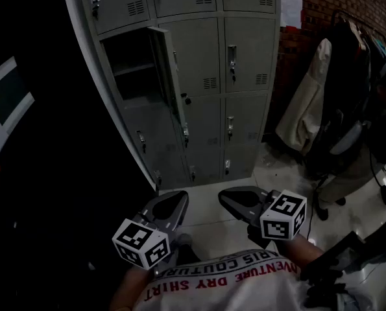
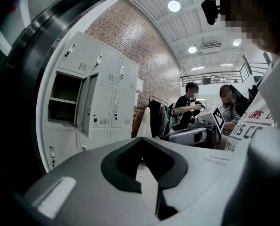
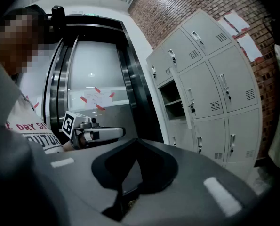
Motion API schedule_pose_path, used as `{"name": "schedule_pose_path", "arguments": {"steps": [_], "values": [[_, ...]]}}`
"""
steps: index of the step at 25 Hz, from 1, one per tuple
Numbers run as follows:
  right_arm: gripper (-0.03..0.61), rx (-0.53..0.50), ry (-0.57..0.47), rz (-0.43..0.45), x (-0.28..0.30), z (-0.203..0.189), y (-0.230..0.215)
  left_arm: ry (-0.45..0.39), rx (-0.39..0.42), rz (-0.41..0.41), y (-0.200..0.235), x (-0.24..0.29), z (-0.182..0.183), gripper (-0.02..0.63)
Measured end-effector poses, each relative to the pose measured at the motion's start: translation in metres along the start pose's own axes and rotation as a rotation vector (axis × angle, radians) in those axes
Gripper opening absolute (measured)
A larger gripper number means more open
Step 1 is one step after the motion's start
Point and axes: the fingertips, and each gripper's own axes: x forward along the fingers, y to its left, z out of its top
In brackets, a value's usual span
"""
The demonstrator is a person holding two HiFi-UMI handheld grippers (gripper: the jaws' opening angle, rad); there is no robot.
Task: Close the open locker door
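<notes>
A grey locker bank [image 1: 199, 57] stands ahead on the floor. One door [image 1: 170, 76] in the left column hangs open and swings out to the right, baring a dark compartment with a shelf [image 1: 131, 67]. The left gripper view shows the same open door [image 2: 85, 105], and the right gripper view shows it edge-on [image 3: 189, 108]. My left gripper [image 1: 172, 201] and right gripper [image 1: 233, 198] are held low near my body, well short of the lockers. Both are shut with nothing in them, their tips [image 2: 142, 142] [image 3: 137, 142] pointing across at each other.
Coats hang on a rack [image 1: 335, 89] at the right against a brick wall [image 1: 322, 5]. A dark wall fills the left side [image 1: 37, 173]. An elevator door [image 3: 90, 88] is behind me. Two people sit at a desk [image 2: 189, 105].
</notes>
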Motion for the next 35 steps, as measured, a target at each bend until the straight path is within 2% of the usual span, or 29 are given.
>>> {"name": "schedule_pose_path", "arguments": {"steps": [6, 16, 22, 28, 32, 35], "values": [[-0.002, 0.048, -0.039, -0.011, 0.040, 0.020, -0.045, -0.002, 0.008, -0.018, 0.053, 0.029, 0.008, 0.003], [-0.003, 0.015, -0.045, -0.097, 0.134, 0.073, -0.122, -0.019, 0.009, -0.062, 0.174, 0.081, 0.055, 0.003], [-0.003, -0.034, -0.089, -0.197, 0.167, 0.123, -0.180, -0.014, 0.008, -0.096, 0.225, 0.102, 0.071, 0.003], [-0.003, -0.120, -0.137, -0.306, 0.197, 0.176, -0.239, 0.007, 0.004, -0.095, 0.276, 0.107, 0.069, 0.003], [-0.003, -0.133, -0.142, -0.368, 0.220, 0.194, -0.281, 0.016, 0.008, -0.083, 0.310, 0.107, 0.070, 0.004], [-0.003, -0.115, -0.149, -0.380, 0.238, 0.199, -0.299, 0.021, 0.010, -0.076, 0.333, 0.106, 0.070, 0.003]]}}
